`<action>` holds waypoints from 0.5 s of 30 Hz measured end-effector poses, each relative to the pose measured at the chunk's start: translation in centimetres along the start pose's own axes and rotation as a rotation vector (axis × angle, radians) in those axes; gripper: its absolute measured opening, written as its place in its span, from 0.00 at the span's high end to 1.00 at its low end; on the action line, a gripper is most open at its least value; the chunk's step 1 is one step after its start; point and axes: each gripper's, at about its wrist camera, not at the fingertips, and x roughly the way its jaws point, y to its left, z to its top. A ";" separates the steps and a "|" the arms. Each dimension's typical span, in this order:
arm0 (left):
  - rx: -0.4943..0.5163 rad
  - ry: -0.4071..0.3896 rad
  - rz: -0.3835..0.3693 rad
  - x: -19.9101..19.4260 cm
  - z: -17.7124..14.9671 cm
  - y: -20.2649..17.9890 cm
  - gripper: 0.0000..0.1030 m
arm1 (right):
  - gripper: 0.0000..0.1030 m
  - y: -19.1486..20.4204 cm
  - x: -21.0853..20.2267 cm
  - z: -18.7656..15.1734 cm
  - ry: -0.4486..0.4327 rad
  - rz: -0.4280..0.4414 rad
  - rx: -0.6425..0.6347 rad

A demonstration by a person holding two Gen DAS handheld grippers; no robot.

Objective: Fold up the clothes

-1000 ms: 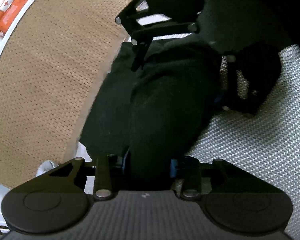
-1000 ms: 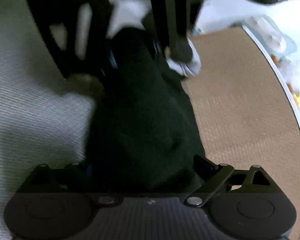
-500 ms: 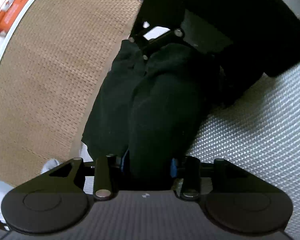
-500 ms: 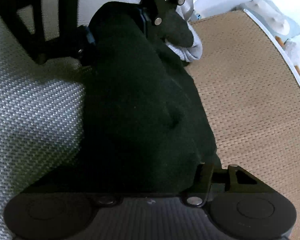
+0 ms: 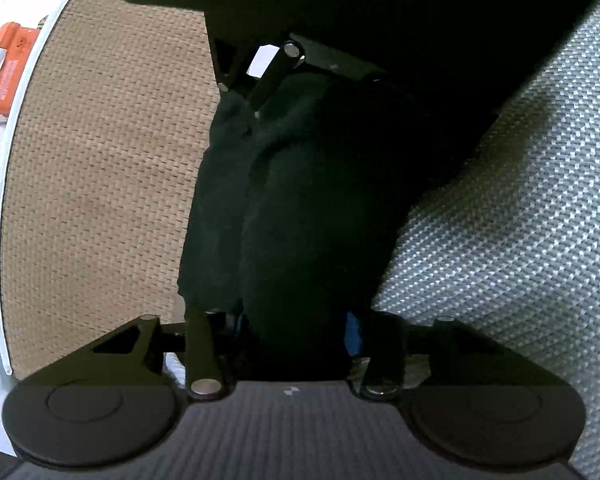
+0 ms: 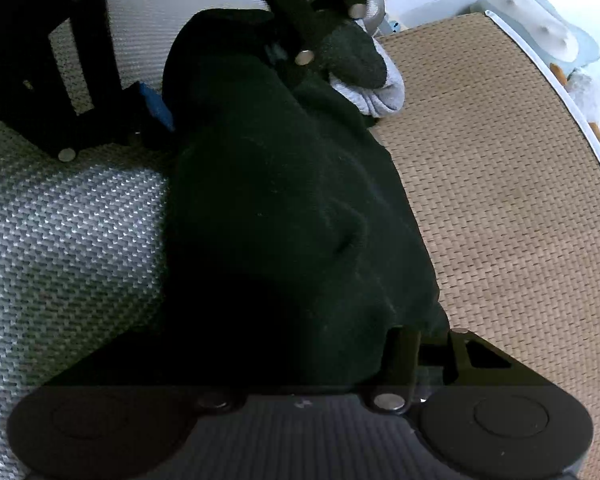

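A bunched black garment (image 5: 300,200) lies along the seam between a grey woven surface (image 5: 520,240) and a tan woven mat (image 5: 100,160). My left gripper (image 5: 296,320) is shut on its near end, blue pads pressed into the cloth. At the far end my right gripper (image 5: 320,88) pinches the same bundle, its body dark above. In the right wrist view the black garment (image 6: 280,200) fills the span of my right gripper (image 6: 300,360). Its jaws are closing on the cloth, and the cloth hides one finger. The left gripper (image 6: 224,80) grips the opposite end there.
A pale grey piece of clothing (image 6: 384,96) lies under the bundle's far end on the tan mat (image 6: 500,200). The mat has a white rim (image 5: 16,128). An orange box (image 5: 4,68) and soft white items (image 6: 596,92) lie beyond it. The grey surface (image 6: 60,240) spreads beside the garment.
The right gripper's jaws have narrowed from wide open onto the black garment. My left gripper has sunk lower with its end, and the two grippers now stand closer together.
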 end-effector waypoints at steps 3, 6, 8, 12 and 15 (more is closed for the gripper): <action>-0.002 -0.005 0.003 0.0 -0.1 -0.2 0.59 | 0.49 0.2 -0.2 -0.1 -0.003 -0.005 0.004; 0.005 -0.008 0.003 -0.2 -0.3 -0.4 0.59 | 0.49 0.2 -0.1 -0.1 -0.004 -0.004 0.006; 0.008 -0.012 0.004 0.1 -0.3 -0.1 0.59 | 0.50 0.2 -0.2 -0.1 -0.006 -0.006 0.008; 0.005 -0.019 0.007 -0.1 -0.5 -0.4 0.60 | 0.53 0.8 -0.6 -0.3 -0.013 -0.019 0.004; 0.001 -0.029 0.004 -0.4 -0.6 -0.6 0.62 | 0.56 0.8 -0.7 -0.4 -0.022 -0.017 0.001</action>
